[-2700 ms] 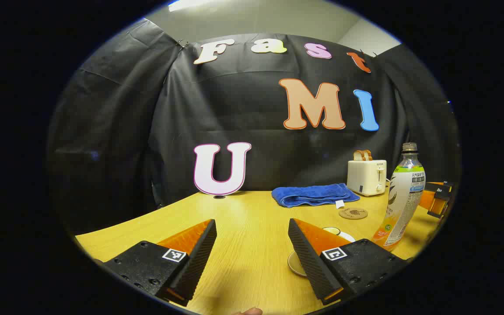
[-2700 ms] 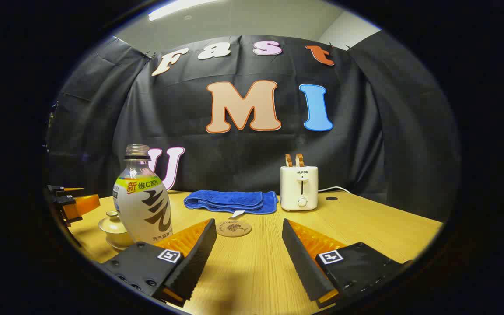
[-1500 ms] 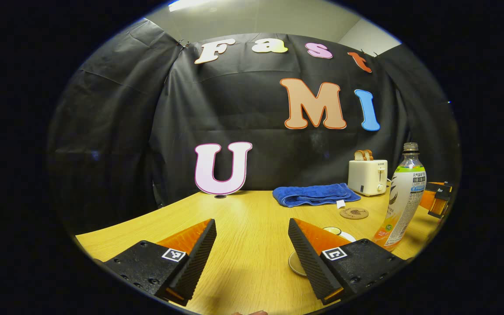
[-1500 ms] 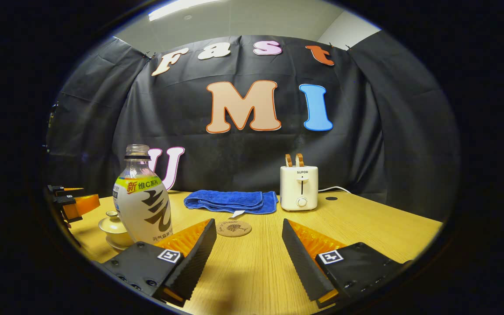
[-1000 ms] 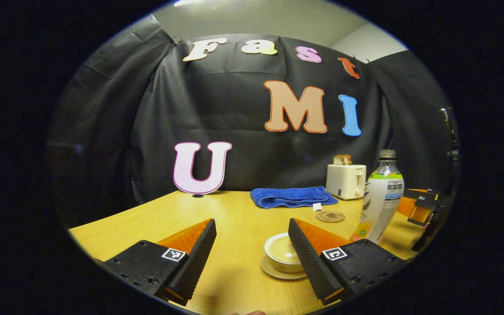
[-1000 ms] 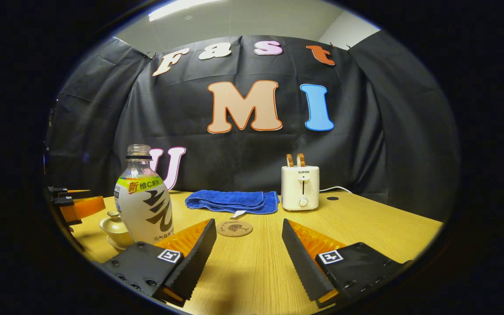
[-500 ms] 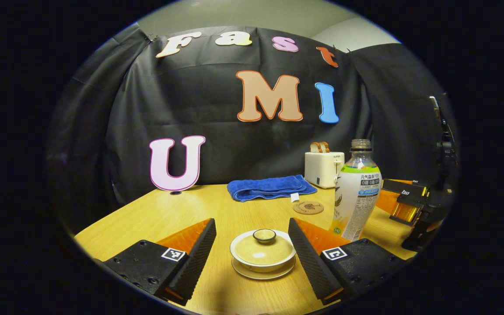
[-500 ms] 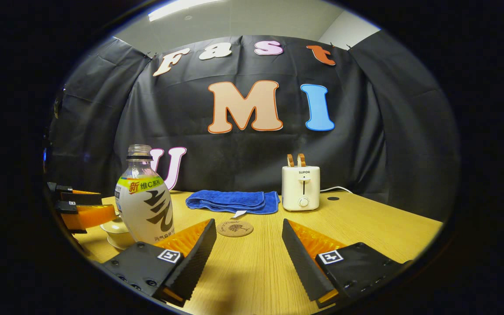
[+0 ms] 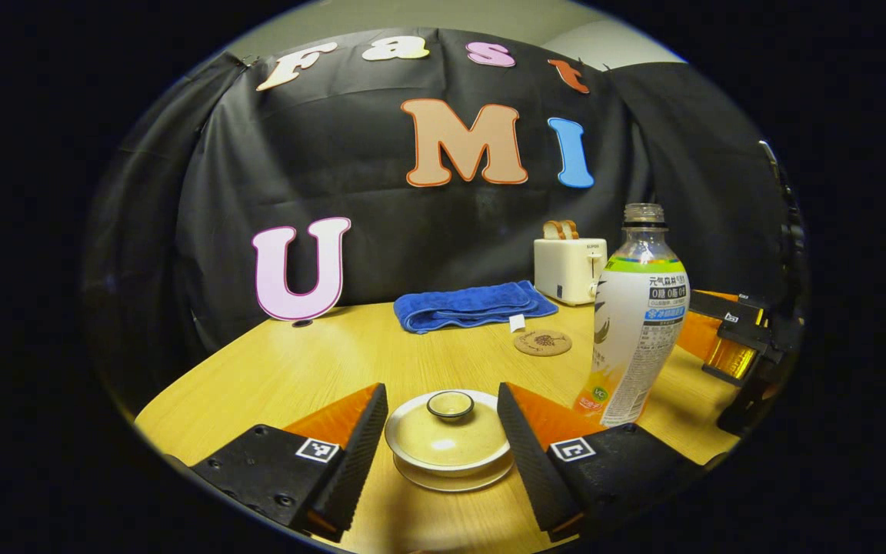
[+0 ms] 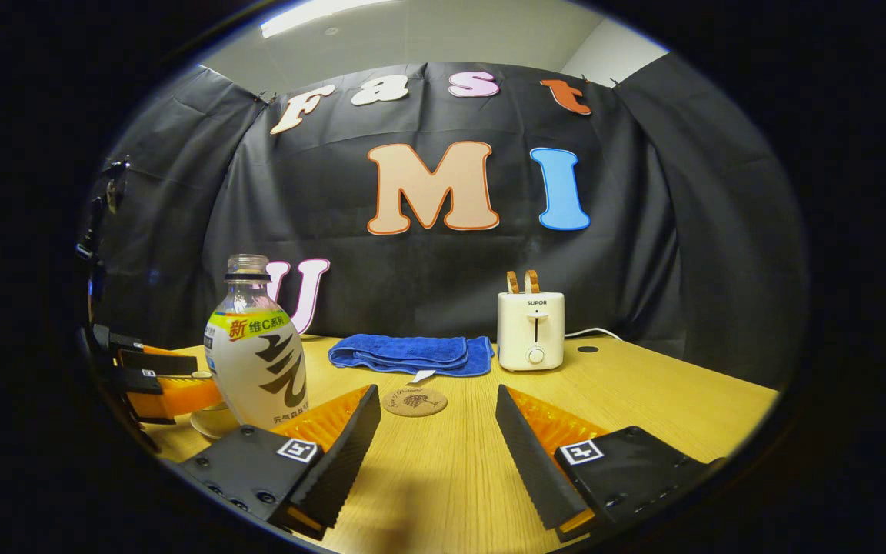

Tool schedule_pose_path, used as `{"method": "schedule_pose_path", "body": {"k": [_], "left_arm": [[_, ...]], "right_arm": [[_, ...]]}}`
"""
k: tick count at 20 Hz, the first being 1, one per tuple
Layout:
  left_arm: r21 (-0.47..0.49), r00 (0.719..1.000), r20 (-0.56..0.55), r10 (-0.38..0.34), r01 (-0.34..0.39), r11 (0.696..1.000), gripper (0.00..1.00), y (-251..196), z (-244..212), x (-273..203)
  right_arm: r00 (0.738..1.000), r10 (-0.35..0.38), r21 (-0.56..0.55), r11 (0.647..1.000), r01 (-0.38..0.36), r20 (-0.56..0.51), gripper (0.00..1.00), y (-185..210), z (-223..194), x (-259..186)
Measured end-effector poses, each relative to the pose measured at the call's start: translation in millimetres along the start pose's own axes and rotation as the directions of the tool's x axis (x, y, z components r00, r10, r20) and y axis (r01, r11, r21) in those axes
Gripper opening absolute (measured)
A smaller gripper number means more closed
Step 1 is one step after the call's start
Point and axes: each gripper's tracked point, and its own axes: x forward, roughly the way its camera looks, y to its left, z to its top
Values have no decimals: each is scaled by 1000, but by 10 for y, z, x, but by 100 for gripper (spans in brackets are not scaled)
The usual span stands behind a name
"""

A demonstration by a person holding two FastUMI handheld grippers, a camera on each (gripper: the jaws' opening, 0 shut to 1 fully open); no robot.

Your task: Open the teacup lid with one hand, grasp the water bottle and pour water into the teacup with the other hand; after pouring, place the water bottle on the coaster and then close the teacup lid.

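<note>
A cream teacup (image 9: pixel 447 450) with its lid (image 9: pixel 447 435) on sits on a saucer between the fingers of my left gripper (image 9: pixel 439 388). That gripper is open; its fingers flank the cup closely on both sides. The uncapped water bottle (image 9: pixel 637 331) stands upright just right of the cup. Behind it lies a round cork coaster (image 9: pixel 542 342). In the right gripper view the bottle (image 10: pixel 256 362) stands left of my open right gripper (image 10: pixel 435 391), which holds nothing. The coaster (image 10: pixel 414 402) lies just ahead of it. The left gripper (image 10: pixel 154 381) hides most of the teacup there.
A folded blue towel (image 9: pixel 474 305) and a white toaster (image 9: pixel 570 265) with bread sit at the back of the wooden table (image 9: pixel 312 369). The right gripper (image 9: pixel 727 346) hovers right of the bottle. Bare tabletop (image 10: pixel 643 385) stretches right of the toaster (image 10: pixel 531 329).
My left gripper has swung right and moved forward, so the teacup now lies between its open fingers. The right gripper has stayed still.
</note>
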Motion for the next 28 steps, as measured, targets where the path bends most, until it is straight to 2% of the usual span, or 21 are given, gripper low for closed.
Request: {"method": "schedule_pose_path", "body": {"k": [2, 3, 4, 5, 10, 13, 14, 17, 18, 20, 24, 26, 28], "left_arm": [[4, 1000, -9, -8, 8, 1000, 78, -32, -21, 11], [8, 1000, -13, -9, 9, 1000, 75, -37, -31, 14], [12, 1000, -11, -10, 10, 1000, 74, -43, -16, 19], [15, 1000, -15, -12, 12, 1000, 72, -51, -33, 30], [31, 1000, -15, -11, 12, 999, 68, -55, -14, 28], [42, 1000, -7, -3, 4, 999, 55, -63, 1, 28], [52, 1000, -6, -3, 3, 999, 54, -72, 2, 31], [75, 1000, 1, -2, 2, 997, 46, -87, 16, 36], [82, 1000, 3, 1, -1, 997, 45, -86, 11, 36], [93, 1000, 9, 15, -16, 996, 45, -61, 30, 29], [73, 999, 22, 29, -31, 997, 27, -19, 38, 44], [72, 999, 24, 29, -31, 997, 27, -24, 49, 29], [69, 999, 23, 33, -34, 997, 25, -19, 52, 31]], "right_arm": [[1000, 2, 0, 1000, -2, 0, 94, 2, 3, -3], [1000, 5, 0, 1000, -5, 0, 97, 12, -1, -3], [1000, 7, 0, 1000, -7, 0, 94, 15, -3, 4], [1000, 8, 0, 1000, -8, 0, 97, 15, 2, -2], [1000, 12, 0, 1000, -12, 0, 100, 19, 2, -1], [1000, 12, 0, 1000, -12, -1, 94, 23, -1, 3], [1000, 12, 0, 1000, -12, 0, 100, 21, 0, -1], [1000, 12, 0, 1000, -12, -1, 100, 22, 0, 5], [1000, 12, 0, 1000, -12, 0, 94, 20, 1, 2], [1000, 12, 0, 1000, -12, -1, 97, 18, 4, 3], [1000, 12, 0, 1000, -12, -1, 97, 21, 0, 2], [1000, 12, 0, 1000, -12, -1, 100, 21, 1, 1], [1000, 14, 1, 1000, -14, -2, 97, 22, -1, -2]]}}
